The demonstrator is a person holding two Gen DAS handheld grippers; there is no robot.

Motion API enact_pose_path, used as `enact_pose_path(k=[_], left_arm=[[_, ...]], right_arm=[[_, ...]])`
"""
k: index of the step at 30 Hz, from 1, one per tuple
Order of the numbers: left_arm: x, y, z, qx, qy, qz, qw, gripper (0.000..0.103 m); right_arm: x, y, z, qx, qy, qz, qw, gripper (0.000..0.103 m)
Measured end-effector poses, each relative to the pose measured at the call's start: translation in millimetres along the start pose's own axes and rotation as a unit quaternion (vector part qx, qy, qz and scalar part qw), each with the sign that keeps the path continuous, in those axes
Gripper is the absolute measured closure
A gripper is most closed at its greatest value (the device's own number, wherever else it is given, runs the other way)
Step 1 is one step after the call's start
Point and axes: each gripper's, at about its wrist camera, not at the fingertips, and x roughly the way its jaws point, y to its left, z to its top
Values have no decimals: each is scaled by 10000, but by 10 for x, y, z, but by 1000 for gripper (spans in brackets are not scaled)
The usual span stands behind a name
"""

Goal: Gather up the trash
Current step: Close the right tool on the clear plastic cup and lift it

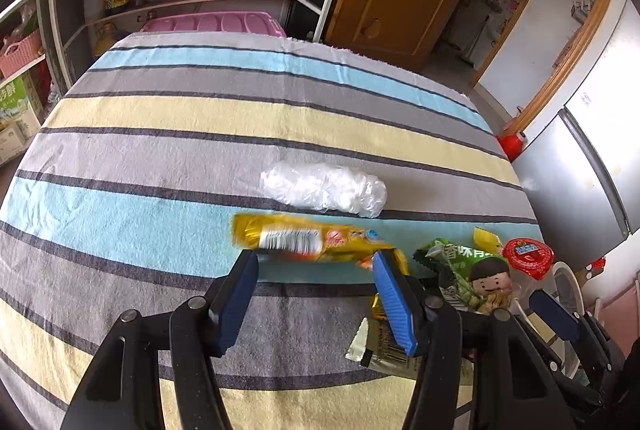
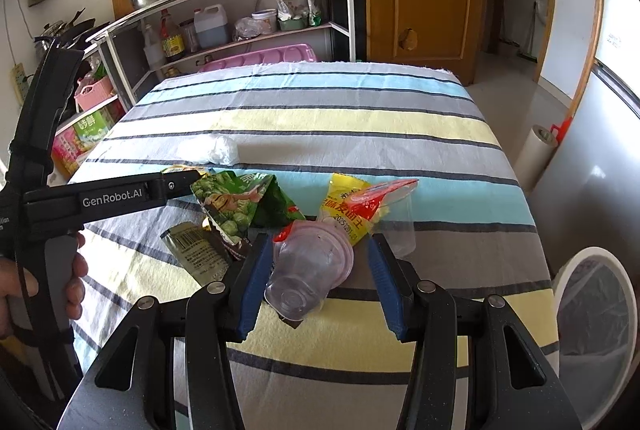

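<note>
From my left tool (image 1: 316, 262) I see both blue pads spread apart with nothing clamped; the yellow snack wrapper (image 1: 304, 237) lies just past the tips on the striped cloth (image 1: 160, 150) of the desk. Its long axis runs across my view, left to right, tilted slightly down at the right end, so it sits crosswise to the fingers rather than in line with them. Beyond it a crumpled clear plastic bag (image 1: 324, 192) lies with the same left-to-right axis, apart from the wrapper. To the right sits the green snack bag (image 1: 452, 266), then a red-lidded jelly cup (image 1: 528, 256).

In the right wrist view, a hand (image 2: 24, 290) at the far left holds the left tool's handle, its arm reaching across toward the green bag (image 2: 236, 206). A dark barcode sachet (image 2: 196, 254) lies just left of my right tool (image 2: 316, 262). That tool stands open too; a clear plastic cup (image 2: 308, 270) lies on its side between the pads, base toward me, mouth pointing away, and I cannot tell whether either pad touches it. A yellow packet (image 2: 344, 206) lies behind it. At the far right is a white bin (image 2: 596, 310), off the desk edge.
</note>
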Motion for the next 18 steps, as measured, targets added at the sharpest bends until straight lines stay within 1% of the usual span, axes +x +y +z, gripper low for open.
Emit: enact_pose_path(k=[2,5,7,9,11,15,18], left_arm=[[-25,37,-21,-52,-58,-45,10000,44],[-56,70,-55,-30,-35,0,10000,44],[-116,81,-102,-1,-63,-134,9999,44],[-162,75,-151,50,-50,-237,9997,44],[-190,46,-212,204,31,-352,9992,44],[-259,-48,-308,429,57,-559,9975,44],[-248,-140,-365,569,94,-563,9967,44]], right_arm=[[32,-4,-25,37,53,-2,10000,59],[52,-30,-50,84,78,-3,9999,66],[38,-38,-57,83,32,10,10000,70],[39,-38,-54,83,32,10,10000,70],[38,-30,-55,64,14,44,10000,70],[27,-2,-67,-19,-32,21,10000,71],[12,-12,-80,4,-62,38,10000,71]])
